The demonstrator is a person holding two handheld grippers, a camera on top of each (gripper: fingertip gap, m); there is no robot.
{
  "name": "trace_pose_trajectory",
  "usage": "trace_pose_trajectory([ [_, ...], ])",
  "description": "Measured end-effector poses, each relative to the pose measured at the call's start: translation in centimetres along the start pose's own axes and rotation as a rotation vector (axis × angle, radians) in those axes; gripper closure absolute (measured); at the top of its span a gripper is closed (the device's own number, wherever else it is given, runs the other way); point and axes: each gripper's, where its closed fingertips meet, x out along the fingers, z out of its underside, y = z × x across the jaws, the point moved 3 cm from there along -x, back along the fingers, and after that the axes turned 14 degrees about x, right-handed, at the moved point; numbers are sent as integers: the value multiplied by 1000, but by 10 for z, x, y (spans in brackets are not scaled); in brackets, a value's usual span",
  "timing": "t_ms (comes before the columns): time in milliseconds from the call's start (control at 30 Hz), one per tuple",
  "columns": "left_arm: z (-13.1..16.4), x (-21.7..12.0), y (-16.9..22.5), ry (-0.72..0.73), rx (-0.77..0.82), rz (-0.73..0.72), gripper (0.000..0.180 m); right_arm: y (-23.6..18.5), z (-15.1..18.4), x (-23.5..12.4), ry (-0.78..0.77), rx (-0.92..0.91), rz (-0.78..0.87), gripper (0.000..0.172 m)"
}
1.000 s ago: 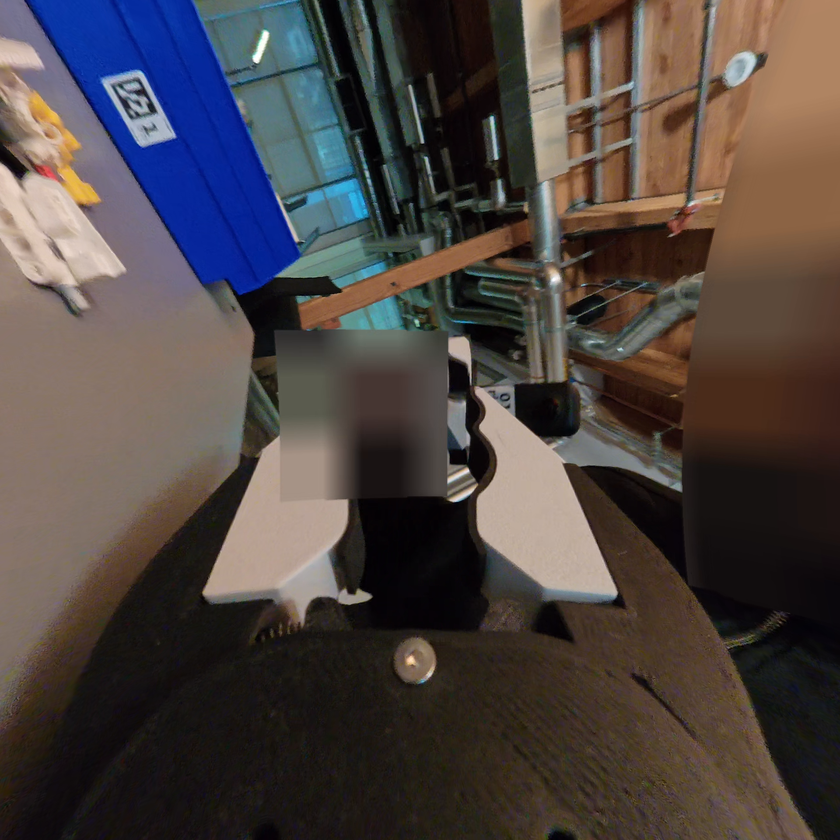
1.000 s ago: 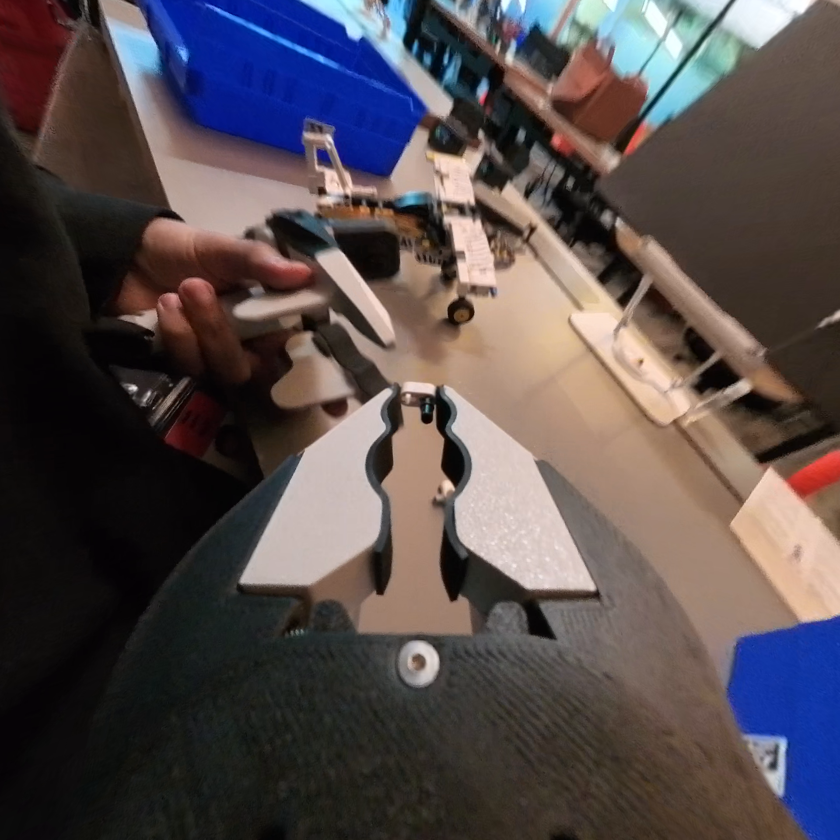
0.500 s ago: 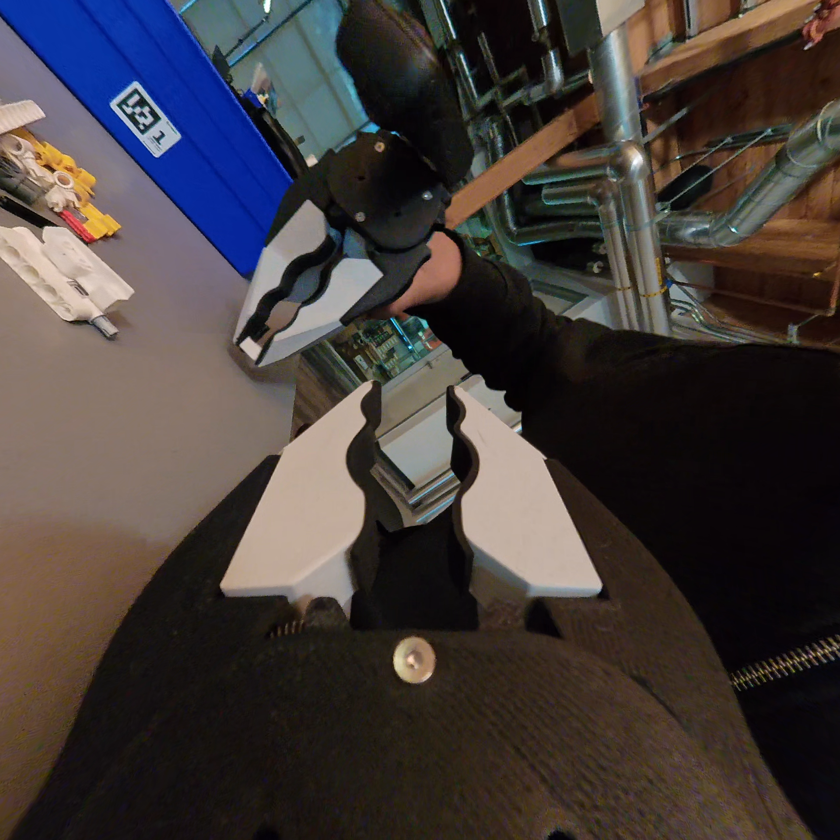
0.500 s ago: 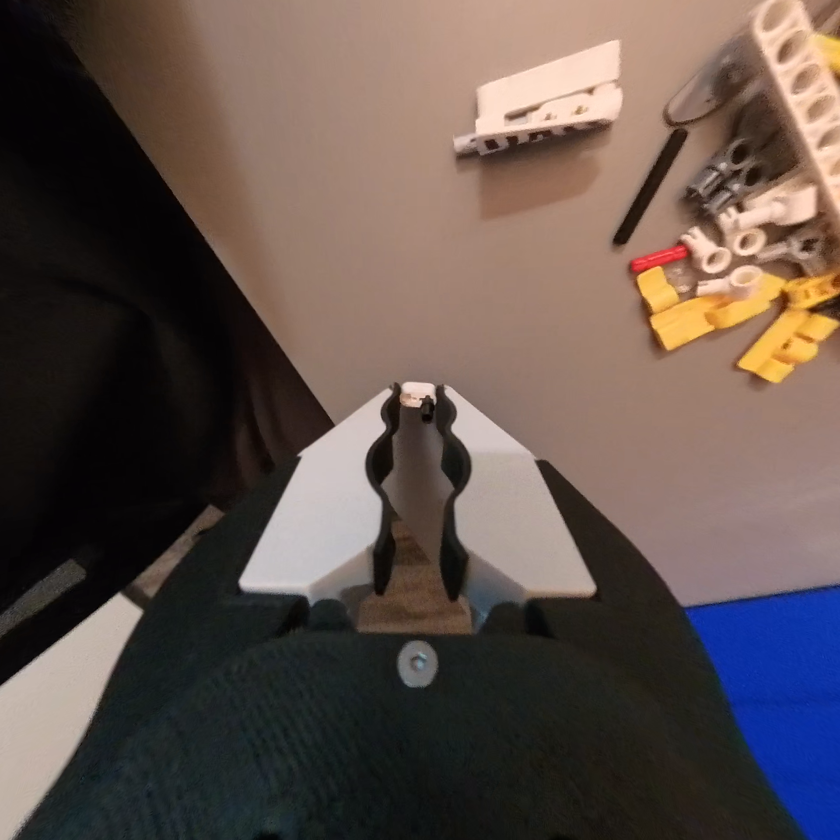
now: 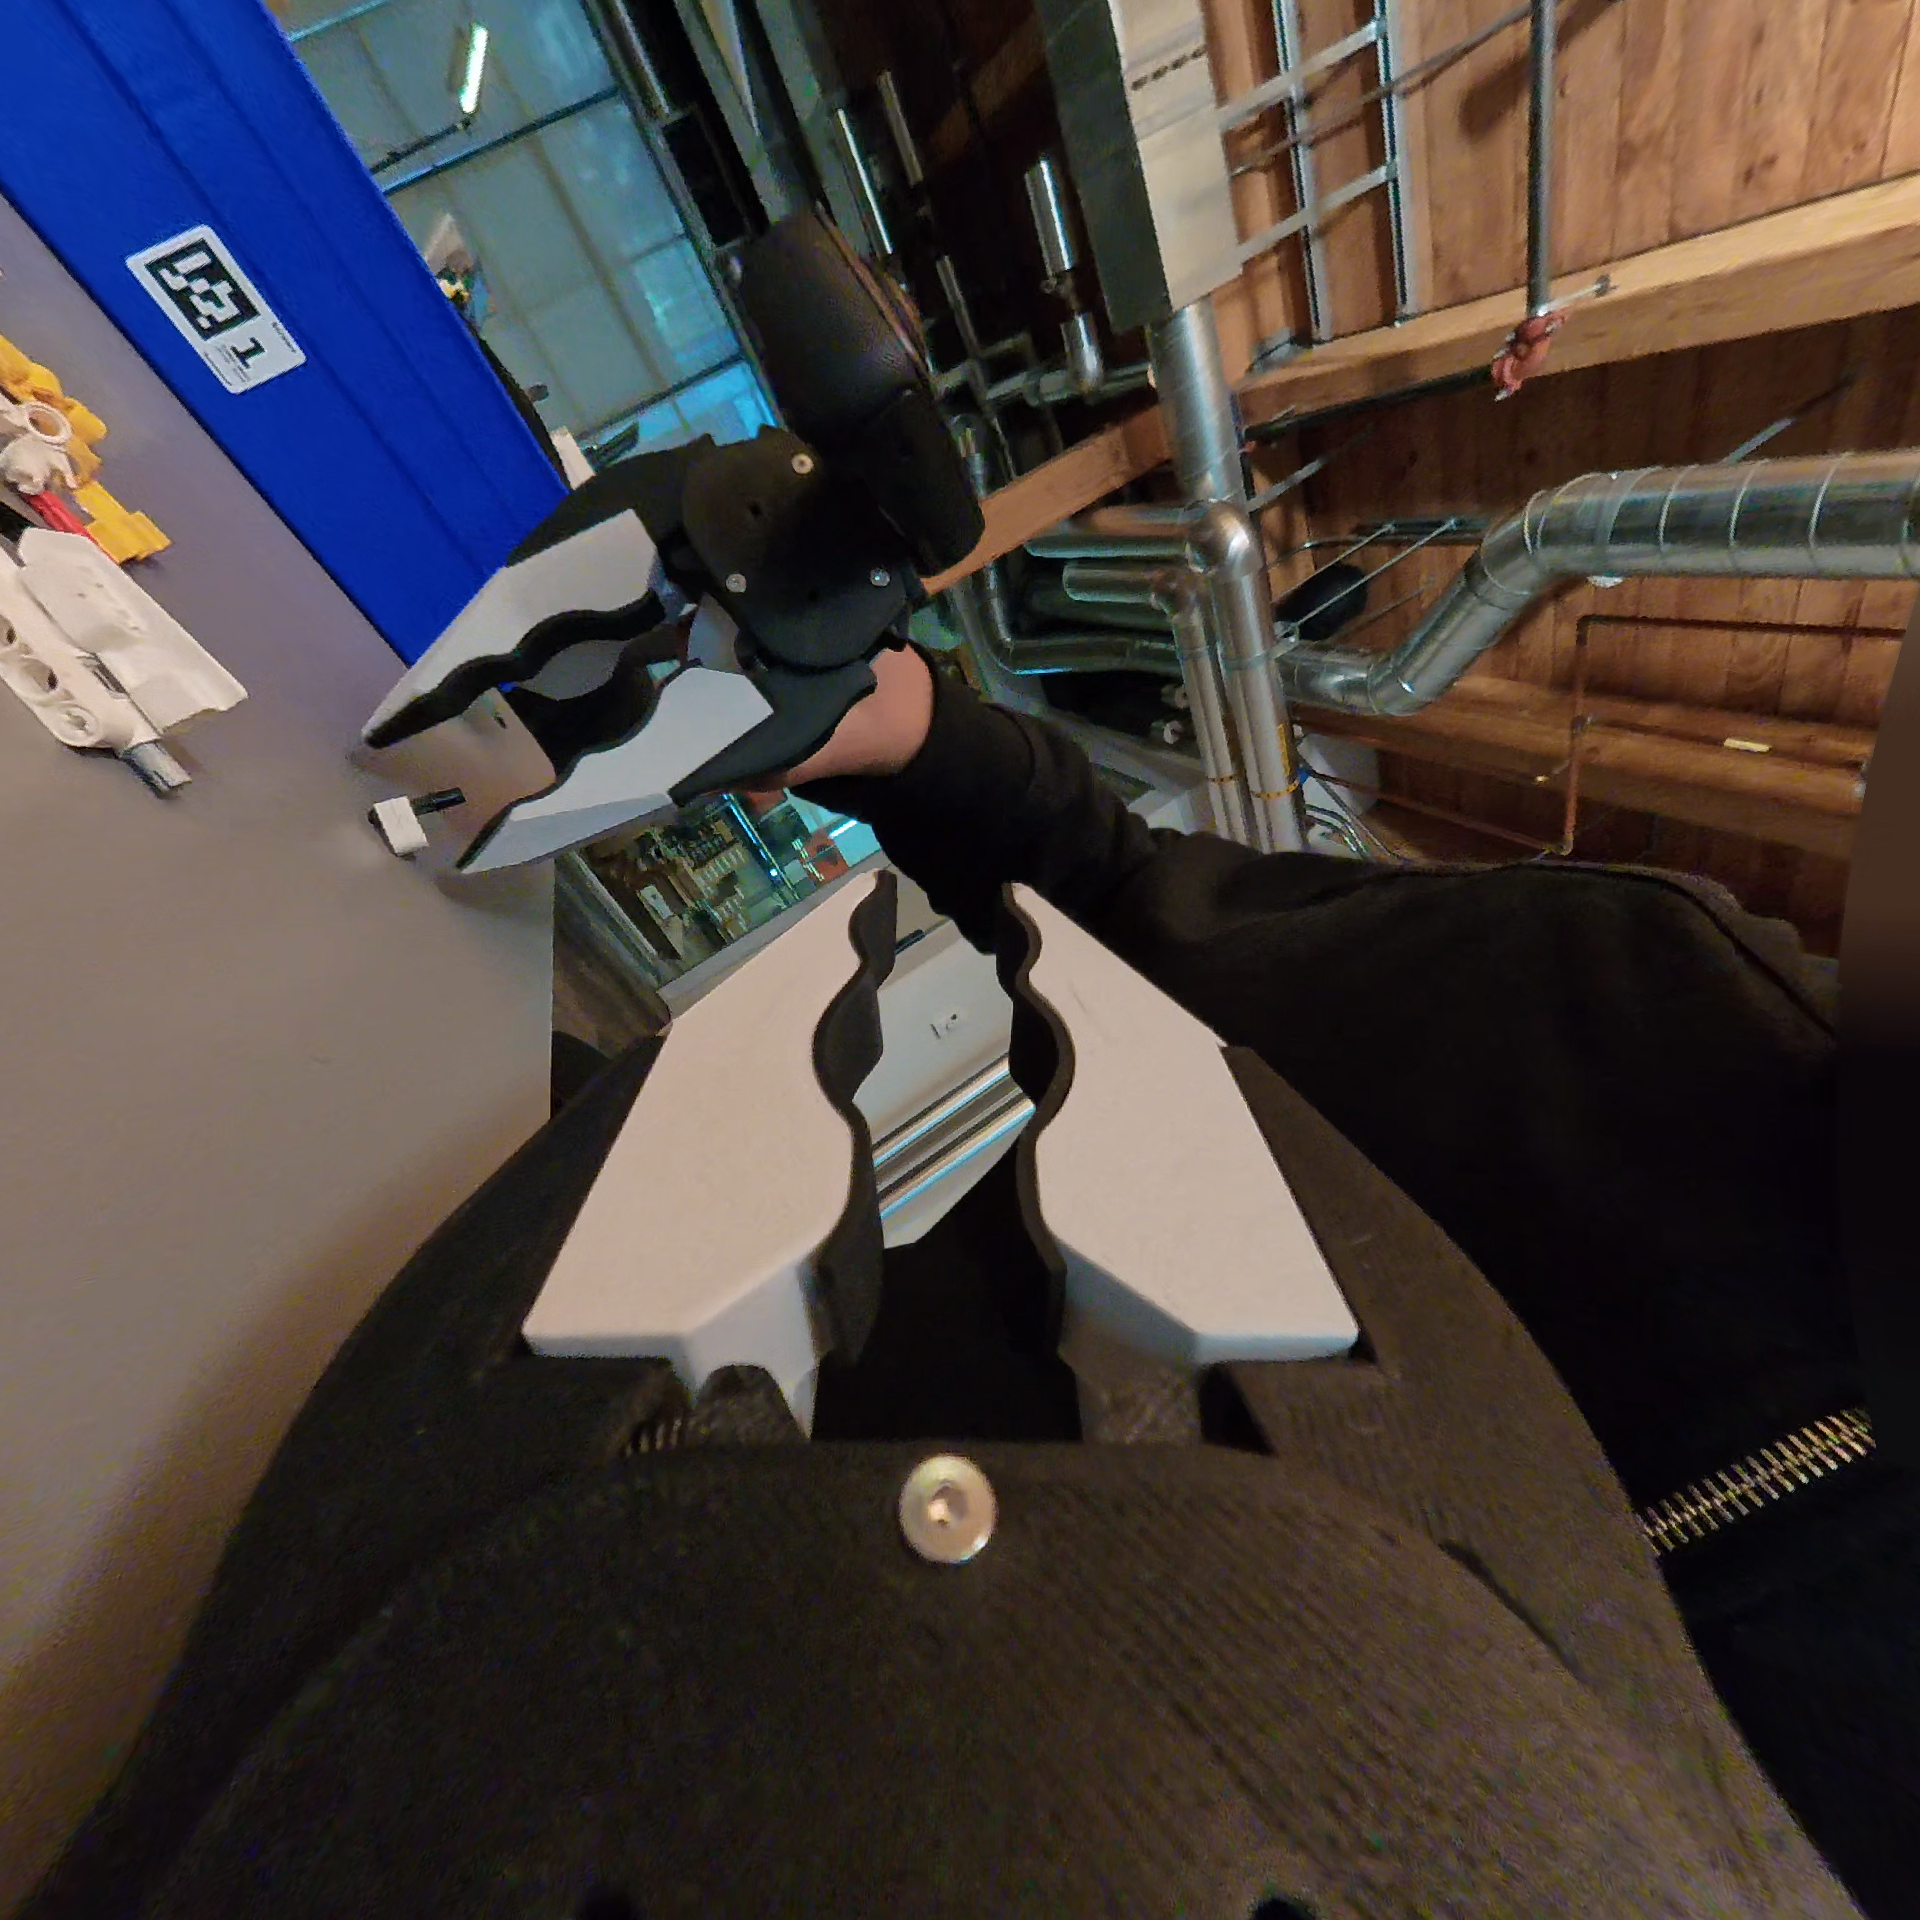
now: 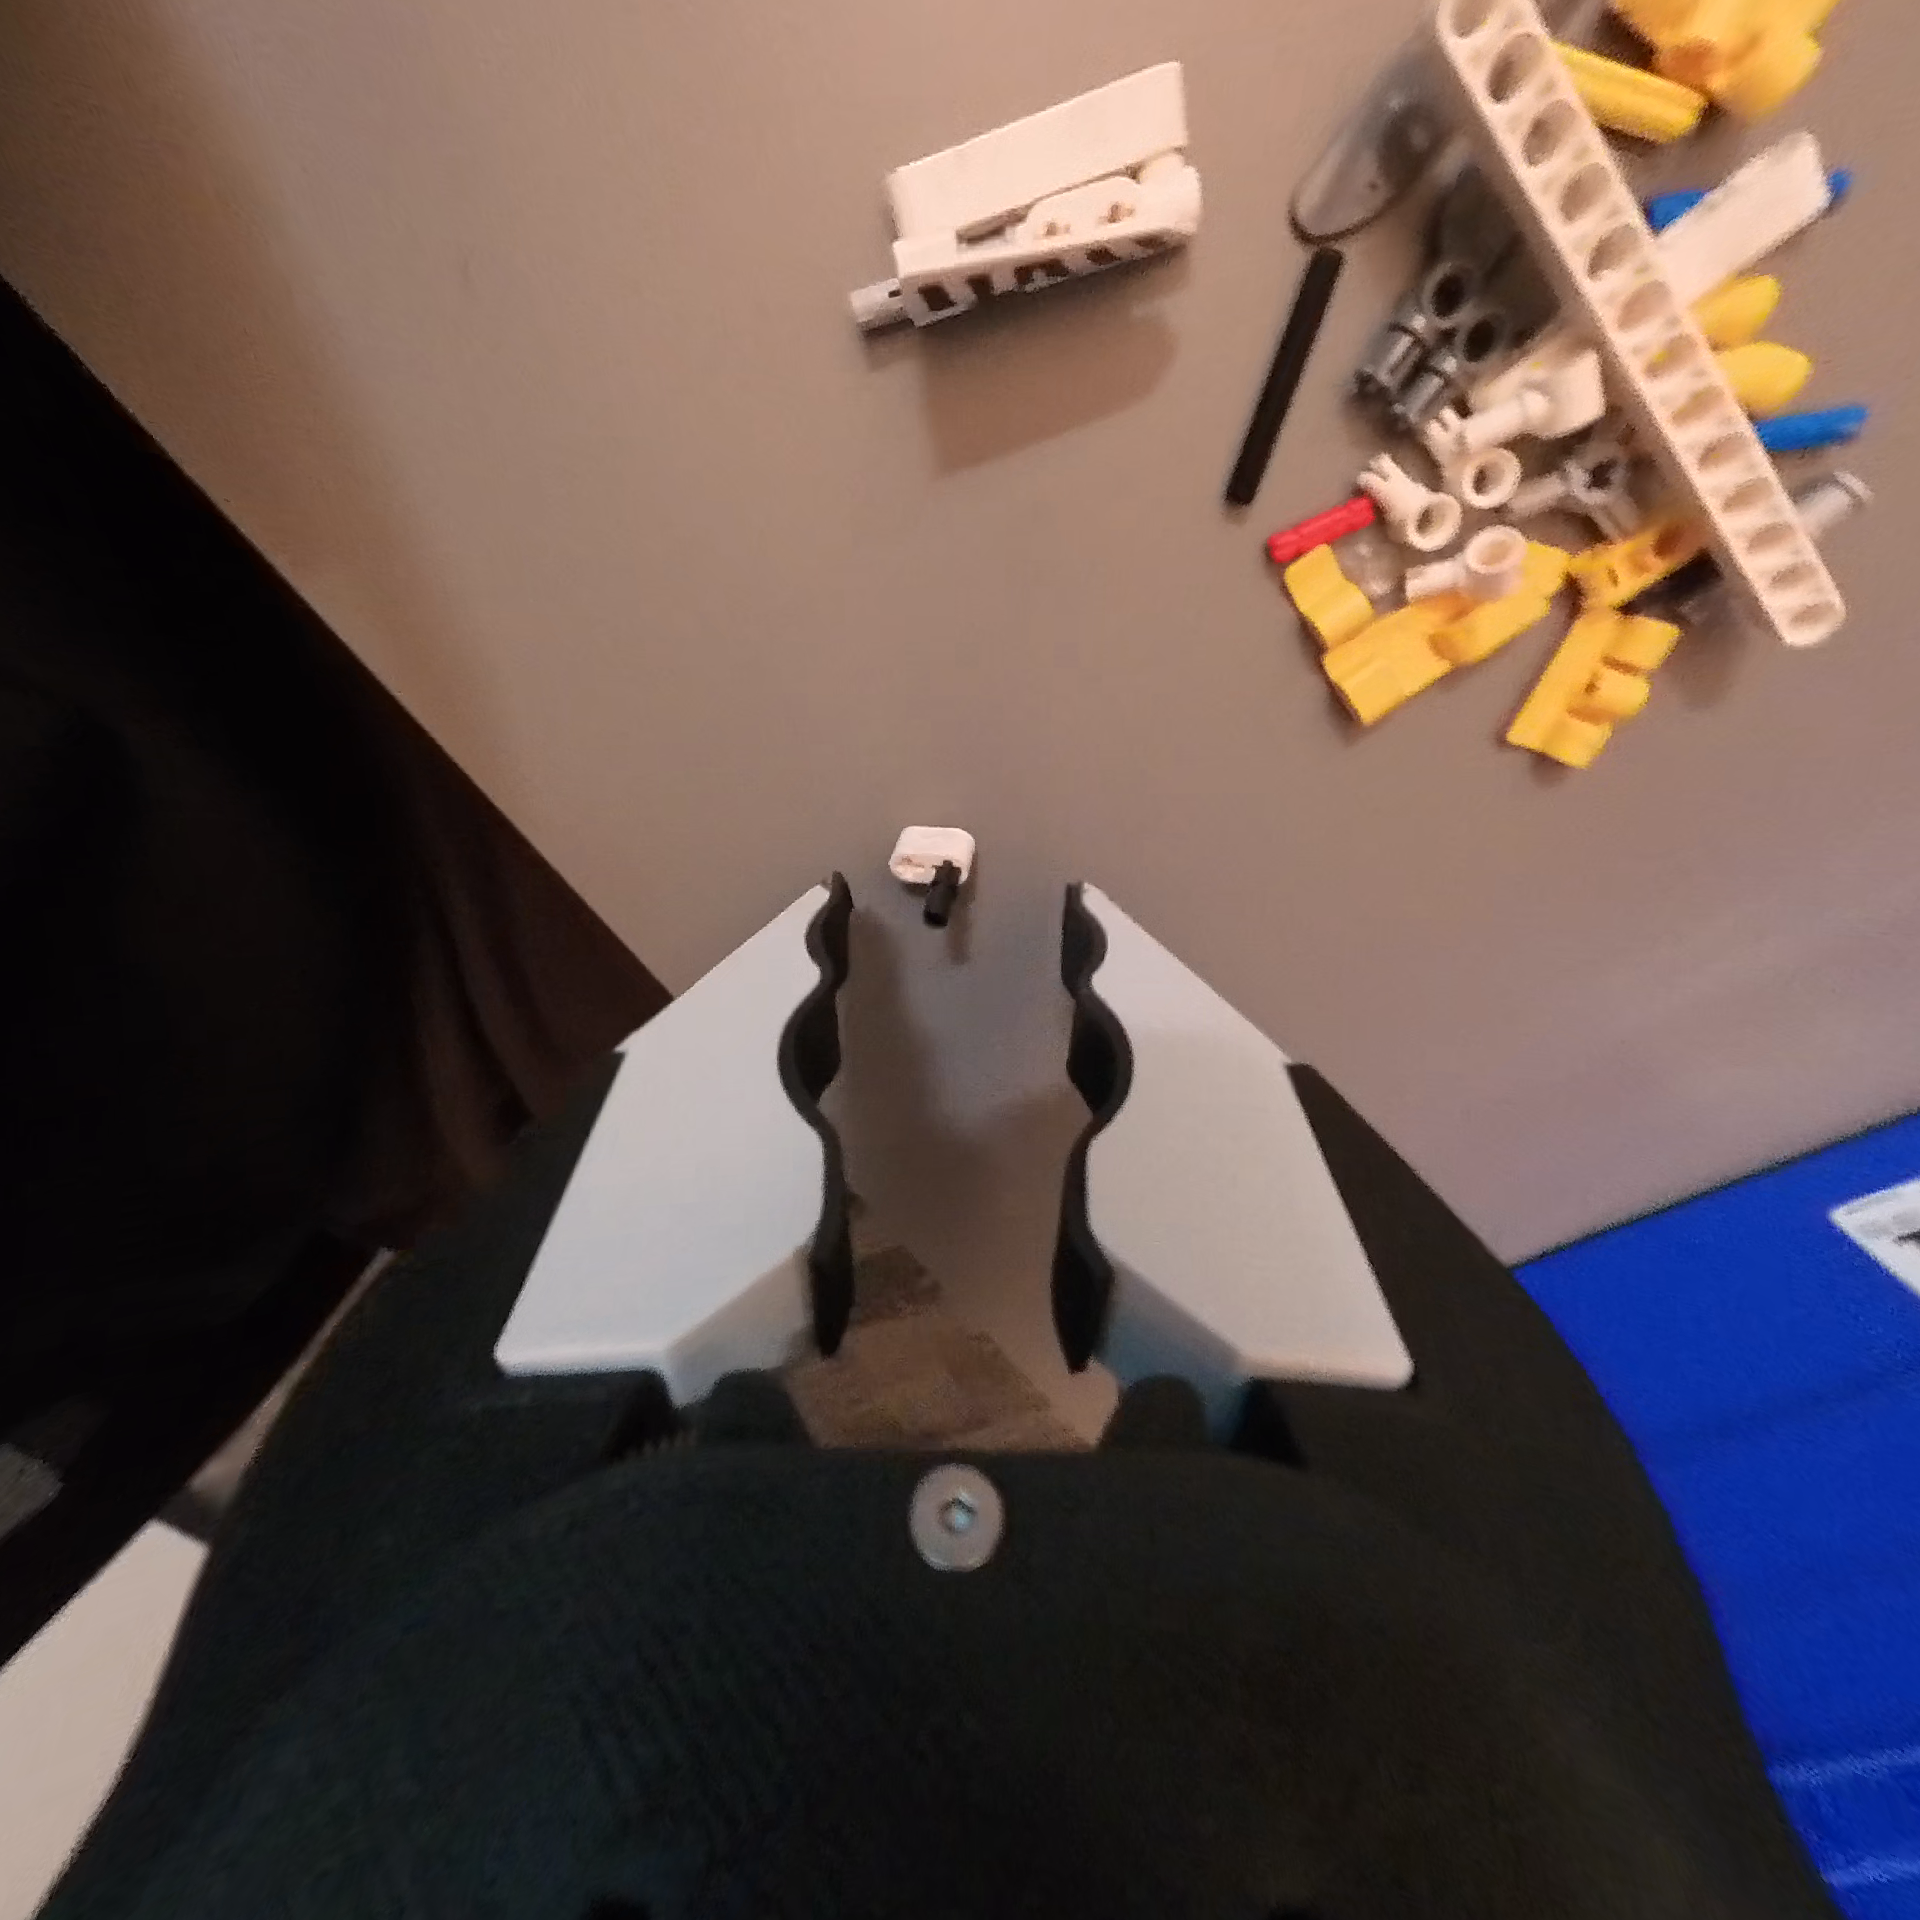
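My right claw (image 6: pixel 951 904) hangs just above the grey bench (image 6: pixel 623 468) with its jaws spread wide and nothing between them. A small white connector with a black pin (image 6: pixel 930 857) lies loose on the bench just past its fingertips, touched by neither pad. My left claw (image 5: pixel 940 914) is raised off the bench edge, jaws slightly apart and empty (only my dark sleeve (image 5: pixel 1351 987) shows beyond them). Farther off lie a white beam assembly (image 6: pixel 1039 197) and a heap of yellow, grey and white building-toy parts (image 6: pixel 1507 499), beside a blue bin (image 5: pixel 260 260).
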Motion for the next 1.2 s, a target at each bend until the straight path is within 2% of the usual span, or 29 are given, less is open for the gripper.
trace_pose_trajectory([
  [167, 0, 0, -1, 1, -1, -7, 167, 3, 5, -13, 124, 201, 19, 132],
  [333, -1, -1, -2, 8, -3, -9, 169, 9, 16, -11, 232, 455, -44, 131],
  [500, -3, -2, -2, 21, -5, -9, 171, 9, 22, -4, 286, 535, -117, 134],
  [667, -3, -2, -3, 24, -4, -12, 171, 11, 20, 5, 279, 421, -38, 138],
  [700, -3, -2, -3, 24, -3, -14, 171, 10, 19, 8, 276, 392, -32, 142],
  [767, -3, -2, -3, 22, 0, -17, 171, 7, 17, 9, 277, 310, -8, 165],
  [933, -2, 0, -5, 12, 18, -41, 172, -10, 10, 9, 292, 145, 22, 166],
  [1100, 1, 2, -12, 3, 94, -145, 168, -62, -18, -23, 510, -89, -1, 166],
  [1200, 12, 9, -18, -85, 174, -230, 163, -90, -29, -53, 642, -251, 66, 166],
])
